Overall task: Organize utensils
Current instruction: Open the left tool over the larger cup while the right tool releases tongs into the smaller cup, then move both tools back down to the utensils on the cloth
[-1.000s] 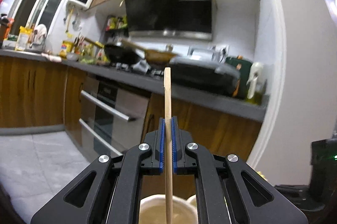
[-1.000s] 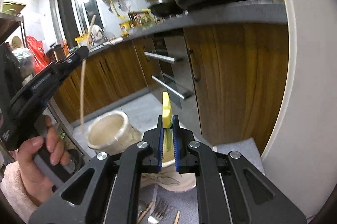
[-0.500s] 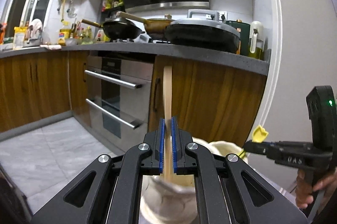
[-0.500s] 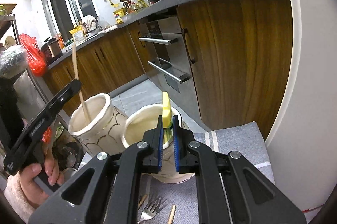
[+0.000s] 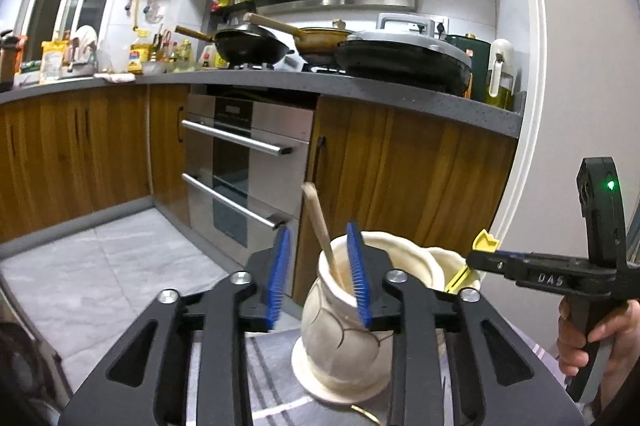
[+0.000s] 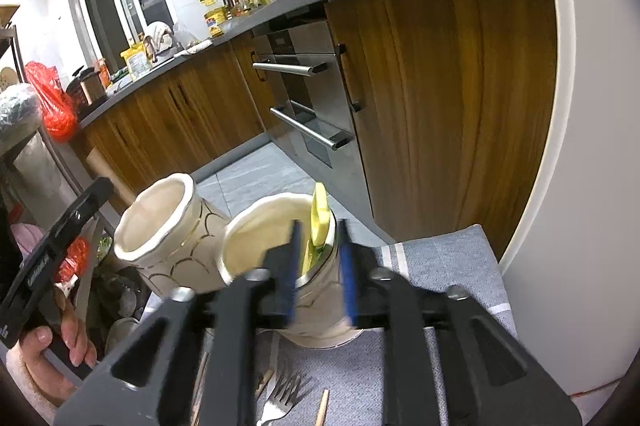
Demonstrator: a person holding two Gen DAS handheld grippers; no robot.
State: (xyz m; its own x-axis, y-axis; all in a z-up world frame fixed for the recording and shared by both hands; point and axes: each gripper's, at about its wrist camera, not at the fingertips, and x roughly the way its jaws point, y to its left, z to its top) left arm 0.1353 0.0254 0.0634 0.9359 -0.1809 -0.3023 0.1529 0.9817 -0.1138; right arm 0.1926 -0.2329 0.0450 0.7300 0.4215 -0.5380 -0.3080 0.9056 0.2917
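Your left gripper (image 5: 319, 276) has its jaws opening, with the blue pads apart. The wooden utensil (image 5: 320, 226) stands between them, touching neither pad. It leans leftward, its lower end down inside the narrow cream jar (image 5: 340, 350) on the grey cloth (image 6: 440, 258) that covers the table.

Just to the right, touching or nearly touching that jar, sits the wider cream jar (image 6: 260, 246). Your right gripper (image 6: 320, 268) is over its near rim. Its jaws are opening too, pads spread clear of the yellow utensil (image 6: 319, 222), which stands inside the wider jar against its right wall.

On the cloth in front of the jars lie a metal fork (image 6: 280, 398) and a wooden stick (image 6: 322, 408), both partly hidden by the gripper.
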